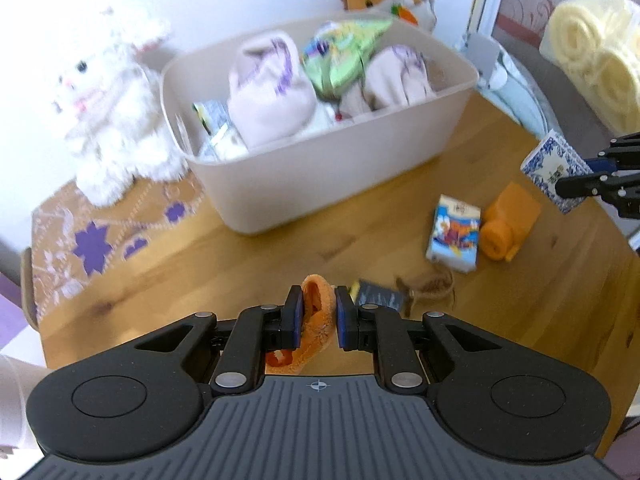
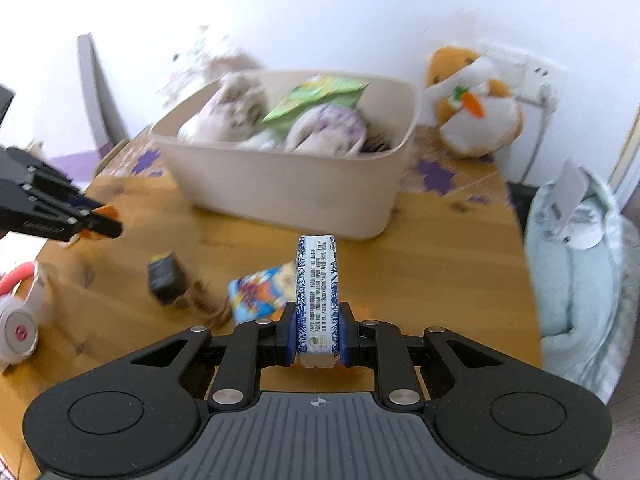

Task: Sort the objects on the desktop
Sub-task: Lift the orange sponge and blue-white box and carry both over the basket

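Note:
My left gripper (image 1: pixel 317 300) is shut on an orange plush cloth (image 1: pixel 316 320) and holds it above the wooden table (image 1: pixel 240 264). My right gripper (image 2: pixel 316 316) is shut on a blue-and-white tissue pack (image 2: pixel 317 280); that pack also shows at the right of the left wrist view (image 1: pixel 554 166). A beige bin (image 1: pixel 328 160) full of pale slippers and a green packet stands at the back; it also shows in the right wrist view (image 2: pixel 288 184). On the table lie a cartoon tissue pack (image 1: pixel 454 238), an orange rolled cloth (image 1: pixel 508 228), a small dark box (image 1: pixel 376 292) and a brown item (image 1: pixel 428 286).
A white plush toy (image 1: pixel 108 116) stands left of the bin on a patterned mat (image 1: pixel 92 240). An orange-and-white plush (image 2: pixel 472 108) sits behind the bin on the right. White headphones (image 2: pixel 18 320) lie at the table's left edge. A pale cushion (image 2: pixel 584 280) is off the right side.

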`<state>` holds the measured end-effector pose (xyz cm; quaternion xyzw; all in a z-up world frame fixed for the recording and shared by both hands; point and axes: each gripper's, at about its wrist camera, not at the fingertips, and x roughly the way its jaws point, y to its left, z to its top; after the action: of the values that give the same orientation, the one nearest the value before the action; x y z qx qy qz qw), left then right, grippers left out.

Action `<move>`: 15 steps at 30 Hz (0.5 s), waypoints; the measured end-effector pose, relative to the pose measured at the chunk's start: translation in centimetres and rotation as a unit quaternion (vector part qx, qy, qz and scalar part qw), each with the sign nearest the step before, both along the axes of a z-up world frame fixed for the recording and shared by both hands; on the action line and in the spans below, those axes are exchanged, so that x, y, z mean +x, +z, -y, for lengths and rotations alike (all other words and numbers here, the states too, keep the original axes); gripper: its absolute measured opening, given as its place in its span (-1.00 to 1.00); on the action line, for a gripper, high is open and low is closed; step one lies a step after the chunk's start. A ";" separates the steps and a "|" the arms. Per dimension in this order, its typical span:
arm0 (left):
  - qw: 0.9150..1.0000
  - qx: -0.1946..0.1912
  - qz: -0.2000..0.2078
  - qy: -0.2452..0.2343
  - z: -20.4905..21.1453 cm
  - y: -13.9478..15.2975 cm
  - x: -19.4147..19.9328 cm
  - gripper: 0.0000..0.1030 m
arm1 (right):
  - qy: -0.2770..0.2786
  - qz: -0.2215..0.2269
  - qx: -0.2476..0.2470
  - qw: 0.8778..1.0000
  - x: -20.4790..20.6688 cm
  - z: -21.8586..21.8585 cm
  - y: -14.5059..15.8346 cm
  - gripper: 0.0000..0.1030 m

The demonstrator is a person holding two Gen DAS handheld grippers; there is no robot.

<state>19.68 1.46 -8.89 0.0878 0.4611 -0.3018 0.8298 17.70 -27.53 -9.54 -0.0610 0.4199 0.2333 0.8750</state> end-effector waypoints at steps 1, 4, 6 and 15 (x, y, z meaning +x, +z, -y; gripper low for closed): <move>1.000 -0.004 0.003 0.003 -0.1 0.4 0.2 -0.68 | -0.003 0.005 0.002 1.000 0.4 0.2 0.4 -0.66; 1.000 -0.025 0.006 0.013 -0.3 1.6 1.0 -0.69 | -0.007 0.021 0.004 1.000 1.6 0.7 1.6 -0.66; 0.999 -0.035 0.016 0.018 -0.1 2.5 1.5 -0.69 | -0.007 0.036 0.004 0.999 2.4 0.8 2.5 -0.66; 0.995 -0.056 0.068 0.038 0.6 6.4 5.1 -0.68 | -0.012 0.085 0.015 0.996 7.2 0.0 6.2 -0.66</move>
<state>24.82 0.83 -2.49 0.0440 0.3891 -0.2883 0.8738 24.92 -27.49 -3.39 -0.0625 0.3407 0.2234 0.9111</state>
